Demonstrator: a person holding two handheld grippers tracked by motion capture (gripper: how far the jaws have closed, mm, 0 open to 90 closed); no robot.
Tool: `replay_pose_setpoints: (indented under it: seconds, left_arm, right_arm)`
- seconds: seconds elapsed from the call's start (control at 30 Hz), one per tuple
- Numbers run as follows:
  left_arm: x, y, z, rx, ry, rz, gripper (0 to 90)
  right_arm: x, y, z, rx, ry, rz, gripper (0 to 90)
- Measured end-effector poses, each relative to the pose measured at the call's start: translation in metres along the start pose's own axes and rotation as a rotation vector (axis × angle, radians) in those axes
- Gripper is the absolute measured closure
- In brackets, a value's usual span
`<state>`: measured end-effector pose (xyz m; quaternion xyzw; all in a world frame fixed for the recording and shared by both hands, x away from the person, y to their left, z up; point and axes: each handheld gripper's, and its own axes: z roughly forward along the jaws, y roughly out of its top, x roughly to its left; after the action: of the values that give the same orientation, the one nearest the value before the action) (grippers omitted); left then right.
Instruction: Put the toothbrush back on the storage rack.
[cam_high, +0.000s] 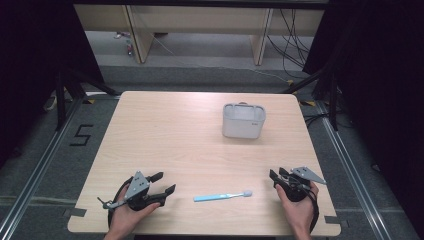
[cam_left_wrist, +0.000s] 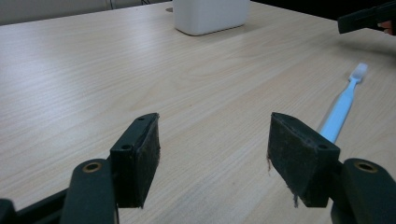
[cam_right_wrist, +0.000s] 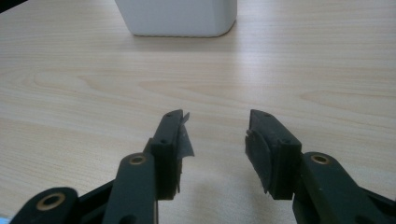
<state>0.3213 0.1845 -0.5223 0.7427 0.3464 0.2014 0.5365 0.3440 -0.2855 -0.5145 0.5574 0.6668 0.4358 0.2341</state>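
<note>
As things stand: both tools wait at the near edge of the bench (cam_high: 165, 120), nothing picked up yet.
Toothbrush: light blue toothbrush (cam_high: 222, 196) flat on the bench, near the front edge, between the two hands.
Long axis: runs almost left to right across the bench, white bristle head toward the person's right, handle end toward the left.
Left hand-held gripper: left hand-held gripper (cam_high: 159, 183) sits just left of the handle end, jaws spread wide and empty, aimed forward and to the right; in its own view the handle lies just past the right-hand jaw.
Right hand-held gripper: right hand-held gripper (cam_high: 276, 176) also released, jaws parted with bare wood between them, pointing toward the white container (cam_high: 242, 121).
Nearer hand: a close call, but I'd give it to the left, whose jaw tips nearly meet the handle.
Container: well apart from the toothbrush, toward the far right of the bench, standing upright.
Hand pose: both forearms come in low, palms cupping the tools from below, bodies resting at or just above the surface.
</note>
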Motion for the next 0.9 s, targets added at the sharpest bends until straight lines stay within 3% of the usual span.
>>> replay_pose_setpoints:
  seconds: [0.17, 0.2, 0.23, 0.33, 0.37, 0.43, 0.5, 0.53, 0.6, 0.63, 0.67, 0.77, 0.8, 0.83, 0.87, 0.9]
  left_arm:
    - [-0.001, 0.000, 0.001, 0.011, -0.005, 0.008, 33.5]
    - [-0.002, 0.001, 0.002, 0.024, -0.010, 0.010, 33.5]
    - [-0.002, 0.001, 0.002, 0.030, -0.006, 0.011, 33.5]
    - [-0.002, 0.001, 0.002, 0.041, -0.004, 0.012, 33.5]
    - [-0.002, 0.001, 0.002, 0.041, -0.004, 0.010, 33.5]
    - [0.000, 0.001, 0.003, 0.034, -0.014, -0.003, 33.5]
    - [0.000, 0.002, 0.002, 0.044, -0.008, -0.001, 33.5]
    - [0.000, 0.002, 0.002, 0.044, -0.008, -0.001, 33.5]
    - [0.000, 0.002, 0.002, 0.040, -0.009, -0.002, 33.5]
    - [0.000, 0.001, 0.003, 0.035, -0.013, -0.005, 33.5]
    - [0.000, 0.002, 0.002, 0.041, -0.010, -0.008, 33.5]
    - [0.000, 0.002, 0.002, 0.041, -0.008, -0.011, 33.4]
    - [0.000, 0.002, 0.002, 0.043, -0.008, -0.009, 33.4]
    - [0.000, 0.002, 0.002, 0.045, -0.008, -0.009, 33.3]
    - [0.000, 0.002, 0.003, 0.053, -0.008, -0.011, 33.3]
    - [0.000, 0.002, 0.004, 0.050, -0.014, -0.011, 33.3]
  right_arm:
    - [0.000, 0.000, 0.000, 0.009, -0.013, -0.012, 53.0]
    - [0.003, 0.000, 0.002, 0.017, -0.044, -0.004, 50.4]
    - [0.002, -0.001, 0.003, 0.012, -0.040, -0.022, 49.1]
    - [0.008, -0.001, 0.003, 0.035, -0.030, 0.021, 47.4]
    - [0.006, 0.000, 0.002, 0.032, -0.025, -0.014, 47.4]
    - [0.010, 0.001, -0.001, 0.037, -0.040, -0.014, 46.8]
    - [0.012, 0.003, -0.002, 0.046, -0.059, 0.003, 46.7]
    - [0.016, 0.004, -0.004, 0.060, -0.053, 0.046, 46.5]
    - [0.018, 0.007, -0.007, 0.079, -0.051, 0.049, 45.6]
    - [0.017, 0.008, -0.007, 0.080, -0.057, 0.022, 44.9]
    - [0.021, 0.009, -0.008, 0.100, -0.047, 0.063, 44.9]
    - [0.022, 0.011, -0.007, 0.105, -0.041, 0.047, 45.0]
    - [0.027, 0.012, -0.009, 0.135, -0.045, 0.093, 45.0]
    - [0.026, 0.014, -0.009, 0.139, -0.032, 0.077, 45.2]
    - [0.032, 0.018, -0.010, 0.185, -0.037, 0.110, 45.4]
    - [0.031, 0.019, -0.008, 0.177, -0.031, 0.079, 45.8]
